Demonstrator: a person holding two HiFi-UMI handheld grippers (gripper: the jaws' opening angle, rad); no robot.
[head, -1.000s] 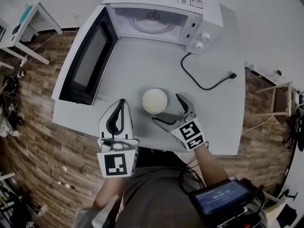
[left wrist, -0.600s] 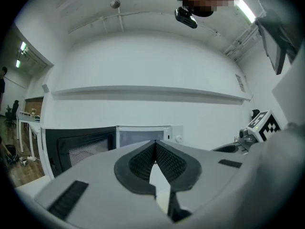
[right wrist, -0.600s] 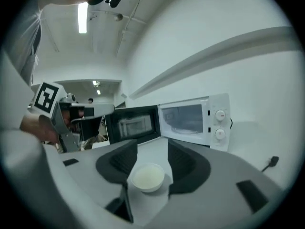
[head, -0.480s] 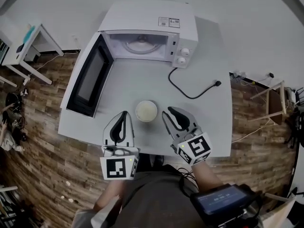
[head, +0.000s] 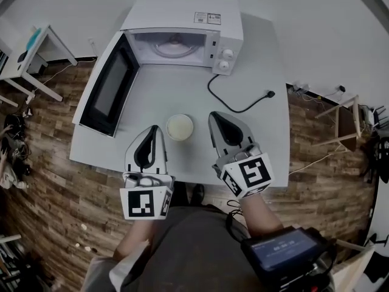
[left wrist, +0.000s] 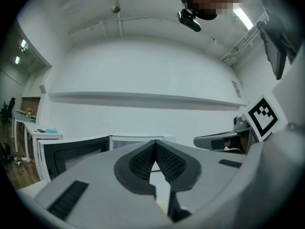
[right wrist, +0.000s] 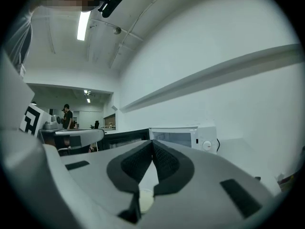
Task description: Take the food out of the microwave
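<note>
While the bowl of food (head: 180,127) sat on the worktop (head: 176,84) before the open microwave (head: 182,32), between both grippers and touching neither, the left gripper (head: 155,128) held its jaws closed and empty. The right gripper (head: 214,115) had just been closing its jaws, now together on nothing.

The round cream-white bowl of food (head: 180,126) sits upright on the grey surface (head: 176,90) before me. Behind it, well apart, the white box microwave (head: 182,17) stands with its door (head: 108,90) swung open.

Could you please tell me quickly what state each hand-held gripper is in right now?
Left hand-held gripper: closed, empty.
Right hand-held gripper: jaws have just closed, nothing between them.
</note>
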